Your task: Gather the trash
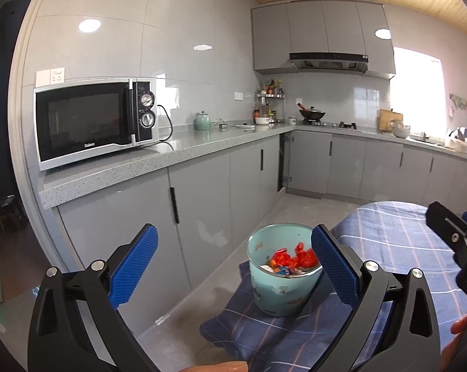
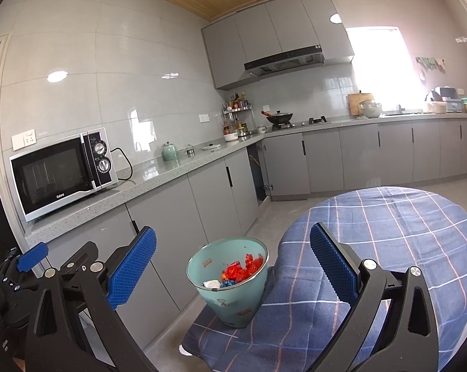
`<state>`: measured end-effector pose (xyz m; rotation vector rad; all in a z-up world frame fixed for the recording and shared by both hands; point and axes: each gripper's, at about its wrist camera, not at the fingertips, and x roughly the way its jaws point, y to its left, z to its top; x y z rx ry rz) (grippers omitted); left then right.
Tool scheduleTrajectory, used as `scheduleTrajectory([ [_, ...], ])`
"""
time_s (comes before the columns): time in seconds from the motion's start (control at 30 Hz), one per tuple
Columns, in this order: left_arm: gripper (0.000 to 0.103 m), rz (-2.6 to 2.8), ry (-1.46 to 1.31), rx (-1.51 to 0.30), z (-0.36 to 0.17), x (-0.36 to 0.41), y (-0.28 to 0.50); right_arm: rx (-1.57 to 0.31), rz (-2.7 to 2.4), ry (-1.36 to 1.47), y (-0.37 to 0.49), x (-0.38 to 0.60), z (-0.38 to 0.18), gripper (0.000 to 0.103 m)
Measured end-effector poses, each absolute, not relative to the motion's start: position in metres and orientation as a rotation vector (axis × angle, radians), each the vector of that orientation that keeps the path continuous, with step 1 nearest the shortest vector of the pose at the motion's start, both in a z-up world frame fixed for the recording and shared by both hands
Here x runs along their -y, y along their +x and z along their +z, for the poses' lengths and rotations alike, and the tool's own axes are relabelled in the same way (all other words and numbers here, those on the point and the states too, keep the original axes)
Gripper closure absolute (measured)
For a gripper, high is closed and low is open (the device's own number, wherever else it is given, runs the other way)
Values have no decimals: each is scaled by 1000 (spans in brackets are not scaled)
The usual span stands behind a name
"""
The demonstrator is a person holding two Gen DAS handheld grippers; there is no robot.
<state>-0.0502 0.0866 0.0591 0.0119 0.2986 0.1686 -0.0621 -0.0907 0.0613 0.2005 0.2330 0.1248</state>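
We read one brand only: "Galanz", in pale letters along the lower edge of the microwave (image 1: 94, 122) door, legible in the left wrist view and again, smaller, in the right wrist view (image 2: 61, 173). The microwave's control panel carries fine print around its two dials; we cannot resolve it in either view. The pale green bin (image 1: 283, 279) bears small cartoon stickers with orange lettering on its inner and outer wall; the characters are too small and blurred for us to read. Bottles on the corner rack (image 1: 269, 93) show labels, but no word on them is legible. No numbers or signs noted elsewhere.
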Motion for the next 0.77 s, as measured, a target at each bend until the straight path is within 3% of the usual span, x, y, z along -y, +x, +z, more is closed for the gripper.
scheduleTrajectory([
  [0.77, 6, 152, 46, -414, 29, -79, -18, -286, -16, 176, -23, 132, 38, 5],
])
